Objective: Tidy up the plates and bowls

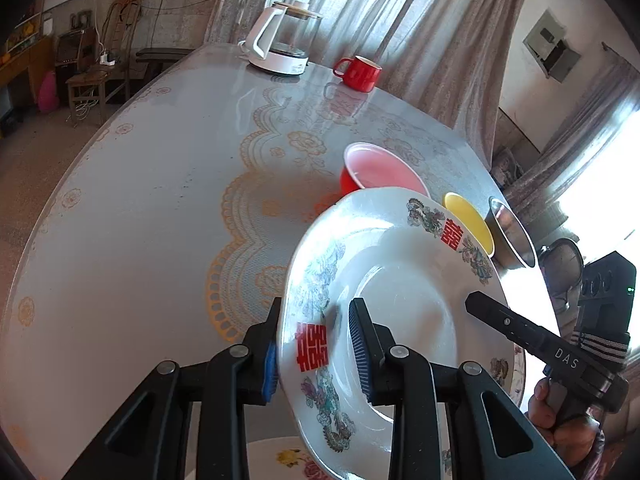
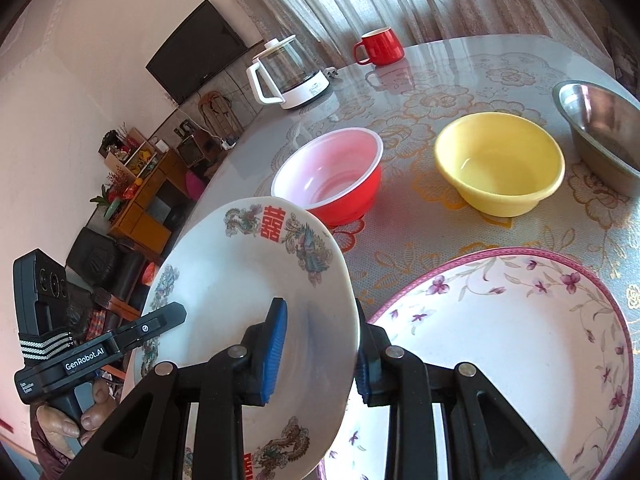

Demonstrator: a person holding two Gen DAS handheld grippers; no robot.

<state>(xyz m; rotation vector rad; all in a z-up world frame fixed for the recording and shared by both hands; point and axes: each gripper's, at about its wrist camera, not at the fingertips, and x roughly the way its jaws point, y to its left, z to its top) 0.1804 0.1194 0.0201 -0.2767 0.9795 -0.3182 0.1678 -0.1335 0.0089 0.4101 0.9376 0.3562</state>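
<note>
Glass-topped and laid with a lace-patterned cloth, the desk (image 2: 500, 80) carries everything in front of you. Nearest you on it lies the purple-flowered plate (image 2: 520, 340), flat on the cloth. Above its left edge you hold the dragon plate (image 2: 240, 280), white with red double-happiness characters, tilted and lifted off the desk. Your left gripper (image 1: 316, 344) is clamped on that plate's rim, one blue pad under the edge and the other on the upper face beside a red character. Your right gripper (image 2: 320, 352) pinches the opposite rim the same way, one pad on the inner face and the other behind the edge, so both grippers are closed on the one plate. Beyond it stands the red bowl (image 2: 332, 176) with its pale inside, upright. To the right of that sits the yellow bowl (image 2: 500, 164), apart from it, and further right the steel bowl (image 2: 600, 128) at the frame's edge. At the far side stand the white kettle (image 2: 288, 76) and the red mug (image 2: 380, 46), near each other but not touching.
</note>
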